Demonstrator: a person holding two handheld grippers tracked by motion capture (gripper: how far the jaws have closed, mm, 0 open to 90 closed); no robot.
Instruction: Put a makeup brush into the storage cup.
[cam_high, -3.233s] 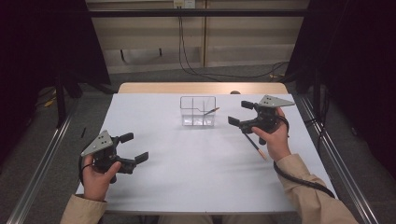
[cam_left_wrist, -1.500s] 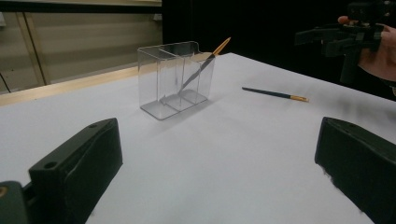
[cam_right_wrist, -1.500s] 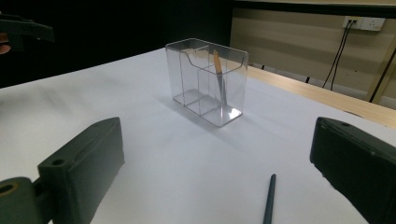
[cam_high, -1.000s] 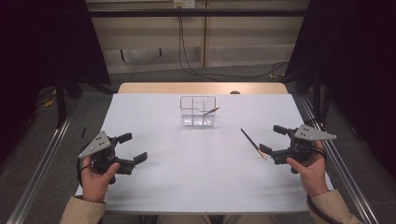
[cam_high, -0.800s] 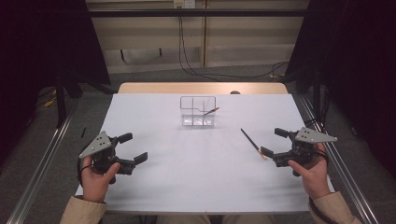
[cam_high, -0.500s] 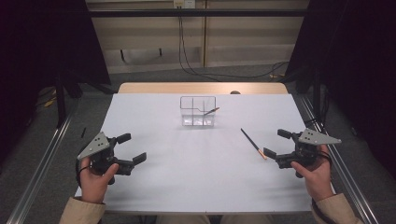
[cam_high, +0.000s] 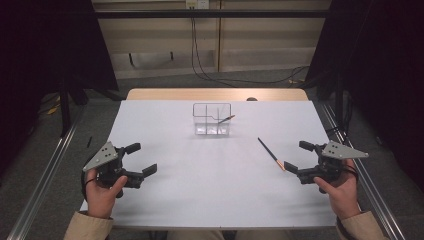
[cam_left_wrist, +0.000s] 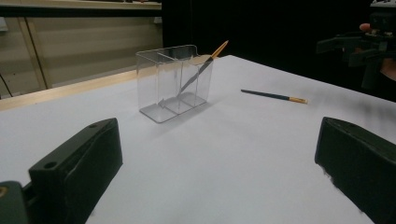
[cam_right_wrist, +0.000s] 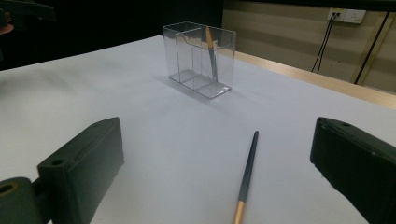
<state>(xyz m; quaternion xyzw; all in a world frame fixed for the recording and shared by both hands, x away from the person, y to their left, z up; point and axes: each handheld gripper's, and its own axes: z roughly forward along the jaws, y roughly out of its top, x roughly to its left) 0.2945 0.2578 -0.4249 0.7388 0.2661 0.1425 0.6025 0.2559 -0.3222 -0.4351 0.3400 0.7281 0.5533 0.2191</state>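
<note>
The dark, slender pencil with a tan end (cam_high: 270, 154) now lies flat on the white table (cam_high: 210, 195), well to the right of the clear plastic divided holder (cam_high: 212, 120), tan end pointing at the right gripper (cam_high: 299, 161). That gripper has let it go and pulled back toward the table edge, jaws wide apart and empty. A second pencil (cam_left_wrist: 201, 69) leans inside the holder. The left gripper (cam_high: 141, 159), far left of the holder, also stands open-jawed and idle. The loose pencil likely awaits a fresh grasp
</note>
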